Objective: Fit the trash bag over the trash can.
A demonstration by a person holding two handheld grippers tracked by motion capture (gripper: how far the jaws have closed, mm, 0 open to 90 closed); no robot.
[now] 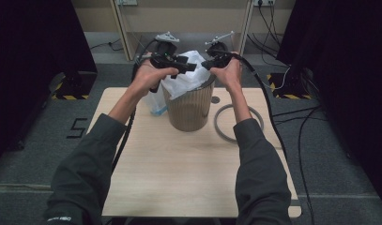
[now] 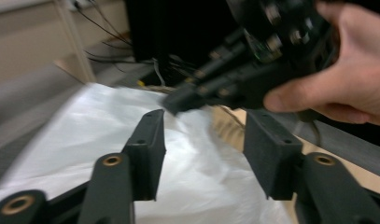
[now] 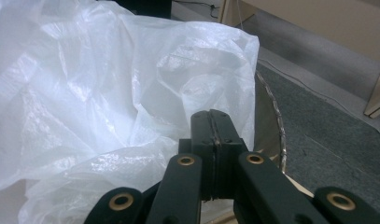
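White plastic bag (image 1: 186, 77) bulges crumpled from brown bin (image 1: 189, 110).

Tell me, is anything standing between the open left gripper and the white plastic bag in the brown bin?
Nothing visible does. The left gripper has its jaws apart directly over the white plastic bag. The right gripper sits farther off, at the bag's far edge.

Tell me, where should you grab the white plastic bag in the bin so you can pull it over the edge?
Probably best by its loose top edge. The crinkly white plastic bag stands bunched up above the rim of the round brown ribbed bin, so thin folds stick up free. Come from above and the outer side, pinch one fold flat between the jaws, then draw it outward over the rim.
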